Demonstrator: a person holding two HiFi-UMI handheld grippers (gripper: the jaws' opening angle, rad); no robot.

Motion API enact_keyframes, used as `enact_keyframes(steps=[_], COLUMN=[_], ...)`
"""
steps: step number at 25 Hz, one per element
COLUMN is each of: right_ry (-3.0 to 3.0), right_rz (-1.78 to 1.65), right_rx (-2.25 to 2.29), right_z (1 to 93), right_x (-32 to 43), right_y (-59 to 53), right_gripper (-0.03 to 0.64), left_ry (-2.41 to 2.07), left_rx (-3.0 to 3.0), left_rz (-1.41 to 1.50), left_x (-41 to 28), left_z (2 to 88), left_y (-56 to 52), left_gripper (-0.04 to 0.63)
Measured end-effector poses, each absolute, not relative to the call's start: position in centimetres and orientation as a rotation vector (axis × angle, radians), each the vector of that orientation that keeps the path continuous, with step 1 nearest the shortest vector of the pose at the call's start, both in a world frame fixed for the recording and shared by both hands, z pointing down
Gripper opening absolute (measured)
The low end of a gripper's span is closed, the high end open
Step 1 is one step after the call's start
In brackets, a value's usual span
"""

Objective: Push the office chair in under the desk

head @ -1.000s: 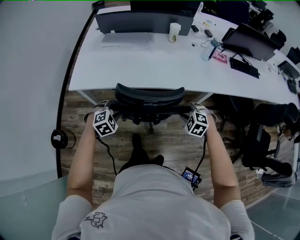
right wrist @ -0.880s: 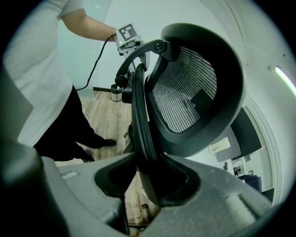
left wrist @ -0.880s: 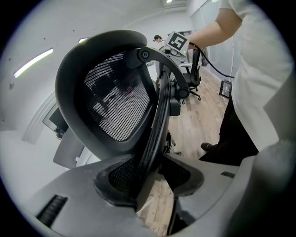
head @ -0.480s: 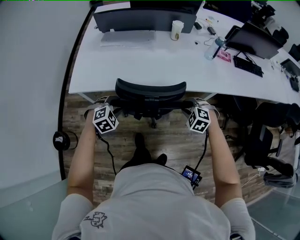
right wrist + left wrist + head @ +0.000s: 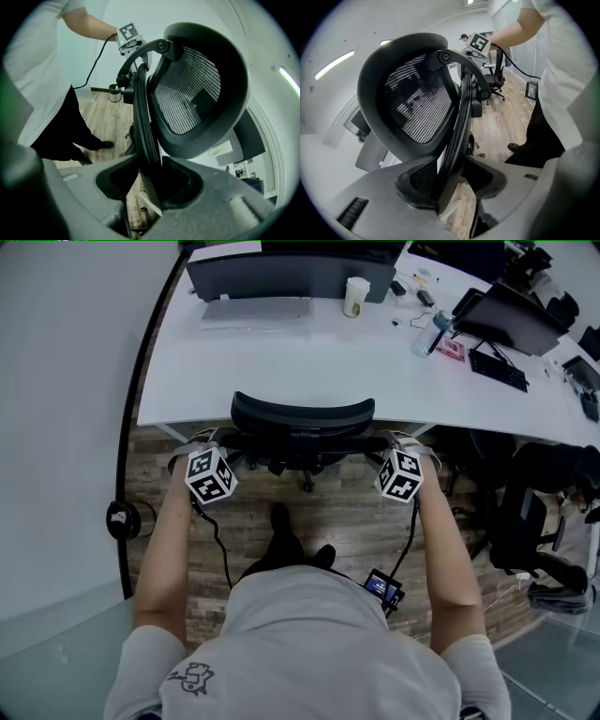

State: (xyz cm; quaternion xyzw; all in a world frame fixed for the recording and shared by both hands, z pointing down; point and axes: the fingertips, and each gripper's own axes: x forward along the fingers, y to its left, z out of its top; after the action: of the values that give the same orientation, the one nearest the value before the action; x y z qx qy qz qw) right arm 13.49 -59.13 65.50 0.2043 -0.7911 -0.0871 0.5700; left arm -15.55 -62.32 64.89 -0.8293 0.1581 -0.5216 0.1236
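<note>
Chair (image 5: pixel 302 418) nearly under table (image 5: pixel 281 362). Pinching its back edge: left hand-held gripper (image 5: pixel 452 180), right hand-held gripper (image 5: pixel 147 183). Hard push may bang back into table.

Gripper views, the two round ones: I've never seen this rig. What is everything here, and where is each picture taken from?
No robot: a person holds a two-jaw gripper in each hand. The top picture is from a camera on their head, looking down on the white desk and the office chair. The marker cubes are part of the grippers. Each round picture is from a camera riding on one gripper, looking along its jaws. The left gripper and the right gripper are each clamped on a side edge of the chair's backrest. On the desk stand a monitor and a cup.
</note>
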Motion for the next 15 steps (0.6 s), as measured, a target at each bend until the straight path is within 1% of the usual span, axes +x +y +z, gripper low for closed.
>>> enact_keyframes(steps=[8, 15], right_ry=[-1.855, -1.901], right_rz=[-0.198, -0.219], right_rx=[0.508, 0.542], right_z=[65.4, 62.8], right_x=[13.6, 13.0], right_y=[-59.3, -58.7], right_gripper=[0.176, 0.179], left_ry=[0.483, 0.55], left_rx=[-2.404, -2.449], left_rz=[-1.525, -1.443], left_x=[-15.5, -15.5], left_z=[64.6, 61.7], left_y=[-62.1, -61.2], left_gripper=[0.178, 0.178])
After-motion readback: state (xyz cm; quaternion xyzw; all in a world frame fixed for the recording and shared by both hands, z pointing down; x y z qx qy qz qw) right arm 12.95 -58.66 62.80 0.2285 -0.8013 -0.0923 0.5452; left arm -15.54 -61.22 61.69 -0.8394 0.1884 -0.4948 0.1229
